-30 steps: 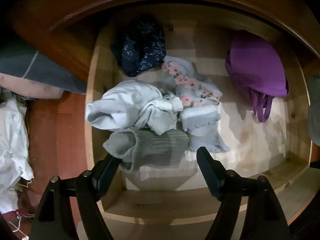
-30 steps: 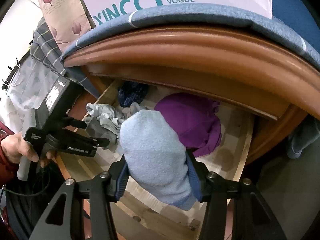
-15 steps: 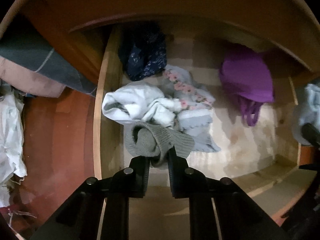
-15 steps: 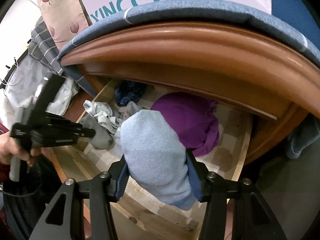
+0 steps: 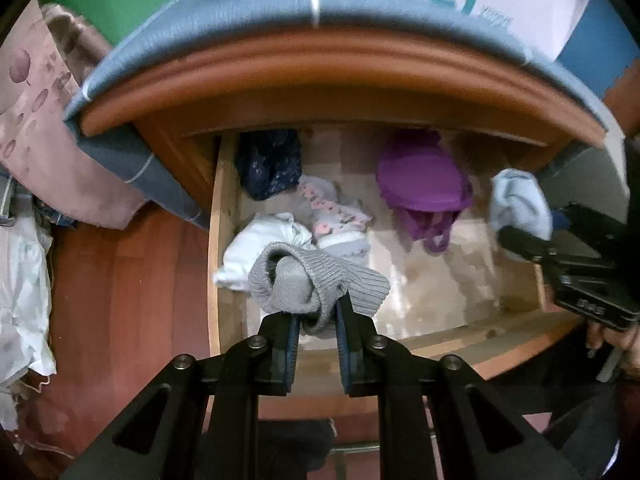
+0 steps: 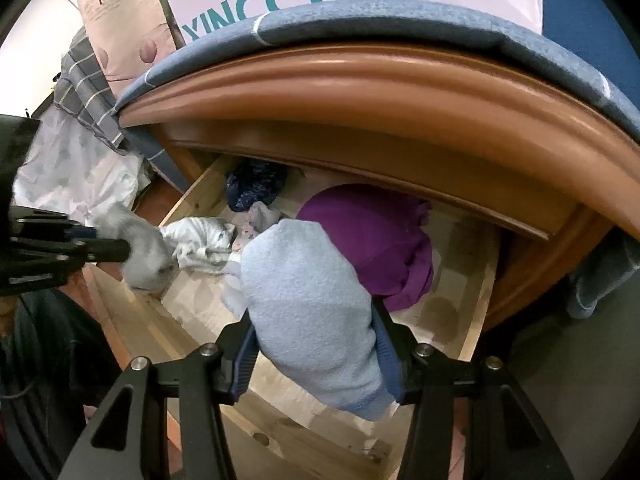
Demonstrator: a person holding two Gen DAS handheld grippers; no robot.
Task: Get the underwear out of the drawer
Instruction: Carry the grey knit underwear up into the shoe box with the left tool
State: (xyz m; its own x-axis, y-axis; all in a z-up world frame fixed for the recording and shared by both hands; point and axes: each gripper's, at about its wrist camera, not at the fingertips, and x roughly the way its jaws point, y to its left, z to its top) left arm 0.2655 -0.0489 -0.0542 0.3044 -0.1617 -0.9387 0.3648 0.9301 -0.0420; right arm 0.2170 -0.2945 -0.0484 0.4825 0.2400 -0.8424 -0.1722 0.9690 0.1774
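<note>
Wooden and pale inside, the open drawer (image 5: 224,216) sat under a curved brown front edge (image 6: 360,88), with a blue-grey cover (image 5: 224,28) draped over the top. A purple garment (image 5: 420,184) lay toward the right of the drawer, a dark blue speckled piece (image 5: 270,164) at the back left, a white bundle (image 5: 260,246) near the left wall, and a small floral piece (image 5: 336,216) between them.

The right tool (image 6: 316,348) stood partly spread, its pads pressing both sides of a bulky light blue garment (image 6: 312,312), held above the drawer's front part, just before the purple garment in the right wrist view.

The left tool (image 5: 316,320) was closed tight on a grey ribbed knit garment (image 5: 316,280). That garment bunched above the fingertips (image 5: 290,332), one end rolled into a loop, and hung over the drawer's front left part, in front of the white bundle.
</note>
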